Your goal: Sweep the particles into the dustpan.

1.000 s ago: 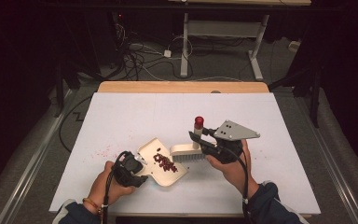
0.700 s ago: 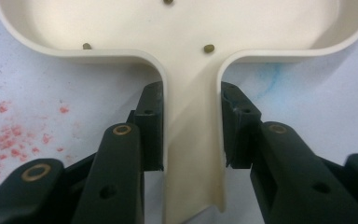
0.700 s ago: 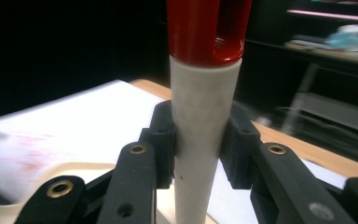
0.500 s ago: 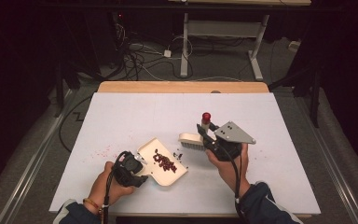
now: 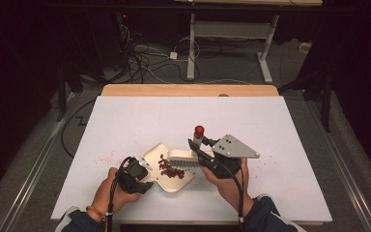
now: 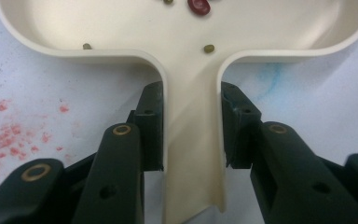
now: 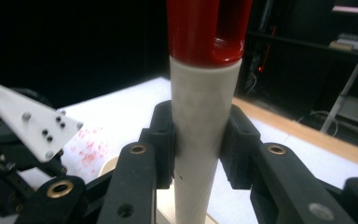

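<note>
On the white table (image 5: 125, 121), near its front edge, lies one cream dustpan (image 5: 174, 179), a shallow round-cornered tray with a low raised rim and a narrow flat handle. Left gripper (image 5: 134, 175) is clamped on that handle; in the left gripper view both pads press its two sides, pan mouth pointing away. One brush (image 5: 186, 157), white bristle head with a white shaft capped in glossy red, sits at the pan's far-right rim, bristles over the pan. Right gripper (image 5: 200, 152) is closed tight on the brush shaft below the red cap, seen plainly in the right gripper view. One cluster of dark red beans (image 5: 170, 170) lies inside the pan, too many and too small to count; three small greenish ones show close up near the handle. Left of the pan, faint red specks (image 5: 104, 157) stain the table. Nothing stands between brush and beans.
</note>
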### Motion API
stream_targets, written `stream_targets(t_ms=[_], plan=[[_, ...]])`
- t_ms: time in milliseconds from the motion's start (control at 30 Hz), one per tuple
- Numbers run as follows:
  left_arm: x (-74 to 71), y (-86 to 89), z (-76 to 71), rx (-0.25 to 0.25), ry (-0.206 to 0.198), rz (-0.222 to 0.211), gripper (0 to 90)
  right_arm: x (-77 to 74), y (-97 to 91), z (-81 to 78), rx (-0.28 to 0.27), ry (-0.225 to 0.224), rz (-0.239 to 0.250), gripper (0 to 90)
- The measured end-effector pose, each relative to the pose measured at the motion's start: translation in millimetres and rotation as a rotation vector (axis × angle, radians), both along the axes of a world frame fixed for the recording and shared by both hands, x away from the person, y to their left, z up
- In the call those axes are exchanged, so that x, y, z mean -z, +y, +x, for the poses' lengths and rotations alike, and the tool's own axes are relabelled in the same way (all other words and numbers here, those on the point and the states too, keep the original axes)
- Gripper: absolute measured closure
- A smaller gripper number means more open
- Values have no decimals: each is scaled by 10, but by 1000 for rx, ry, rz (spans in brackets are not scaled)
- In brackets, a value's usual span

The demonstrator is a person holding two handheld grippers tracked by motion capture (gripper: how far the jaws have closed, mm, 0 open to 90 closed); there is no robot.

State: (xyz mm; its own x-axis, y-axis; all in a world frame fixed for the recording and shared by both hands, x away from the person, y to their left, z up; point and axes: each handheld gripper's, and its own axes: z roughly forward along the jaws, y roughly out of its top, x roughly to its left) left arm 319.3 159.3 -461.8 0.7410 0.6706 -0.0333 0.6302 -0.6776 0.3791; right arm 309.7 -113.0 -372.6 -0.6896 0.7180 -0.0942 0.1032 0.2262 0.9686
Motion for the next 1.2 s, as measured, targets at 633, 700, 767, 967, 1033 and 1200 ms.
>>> stream_targets(t_ms=[633, 700, 767, 967, 1033, 1200], plan=[[-11, -4, -6, 17, 2, 11, 640, -132, -715, 10, 4, 74, -135, 699], [-14, -10, -5, 16, 2, 14, 640, -103, -698, 11, -13, 91, -143, 699], [-12, -4, 8, 13, 8, 4, 639, -81, -655, 21, -31, 107, -132, 699], [-8, 1, 16, 14, 11, -1, 639, -11, -366, 80, -63, 52, -83, 699], [-8, -2, 14, 15, 9, 2, 639, -16, -327, 82, -87, 54, -51, 699], [-5, 1, 13, 13, 9, -1, 639, -92, -356, 42, -98, 22, -19, 699]])
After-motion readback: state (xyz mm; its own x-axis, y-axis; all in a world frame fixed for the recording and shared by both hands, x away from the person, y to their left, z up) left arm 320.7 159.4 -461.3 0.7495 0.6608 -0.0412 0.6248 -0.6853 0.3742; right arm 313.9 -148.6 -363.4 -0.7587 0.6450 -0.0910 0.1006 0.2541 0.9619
